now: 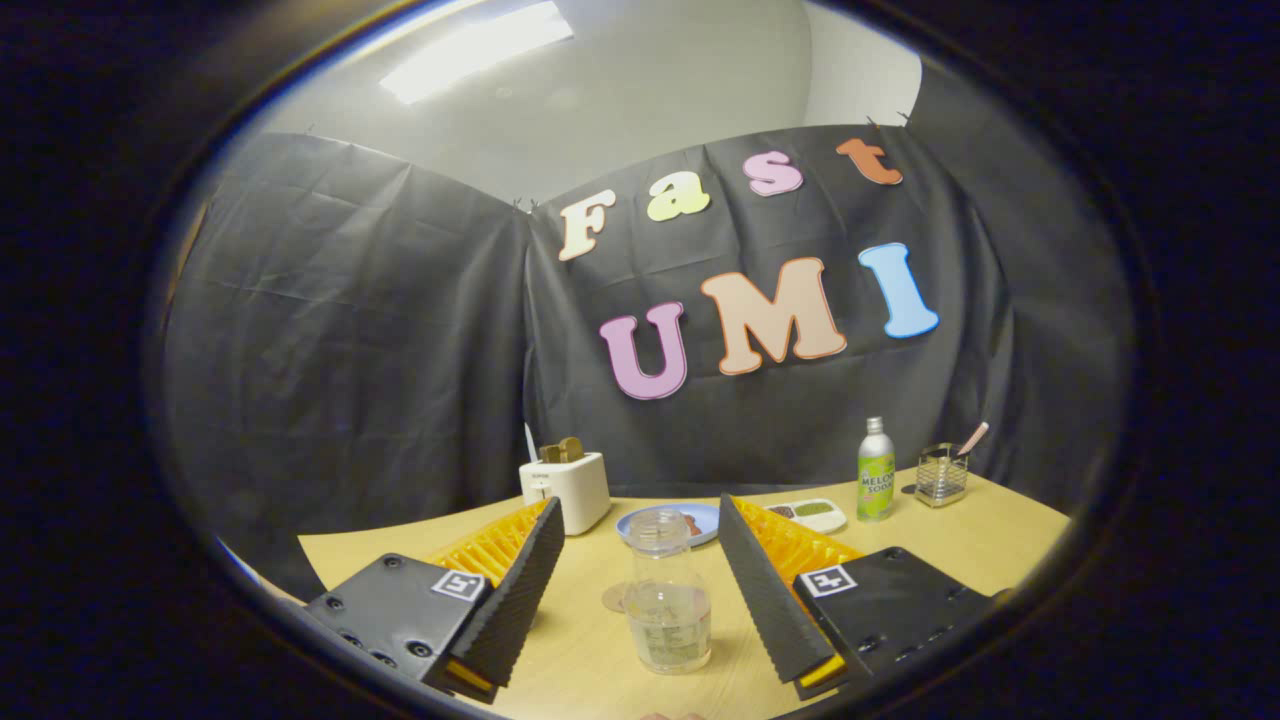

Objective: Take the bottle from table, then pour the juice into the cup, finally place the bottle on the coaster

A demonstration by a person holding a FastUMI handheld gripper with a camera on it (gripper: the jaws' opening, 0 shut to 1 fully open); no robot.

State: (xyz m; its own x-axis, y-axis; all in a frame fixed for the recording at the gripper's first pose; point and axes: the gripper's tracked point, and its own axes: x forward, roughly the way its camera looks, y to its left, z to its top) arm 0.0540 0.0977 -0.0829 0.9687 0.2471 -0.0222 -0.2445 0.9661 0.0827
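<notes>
The gripper is spread wide, fingers clear of the uncapped clear bottle standing upright between them (gaps either side); coaster just left behind it.

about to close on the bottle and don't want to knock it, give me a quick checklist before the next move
1. Gripper open wide enough: ok, both fingers stand apart from the clear bottle with a gap on each side.
2. Bottle between the fingers: ok, it stands roughly midway, slightly nearer the right one.
3. Bottle upright on the table: ok.
4. Cap off for pouring: ok, the neck looks open, no cap seen.
5. Coaster free: ok, the round disc lies bare just behind the bottle on the left.
6. Cup located: cannot tell, no cup made out; beyond the bottle sit a blue plate, a toaster and a green soda bottle.
</notes>
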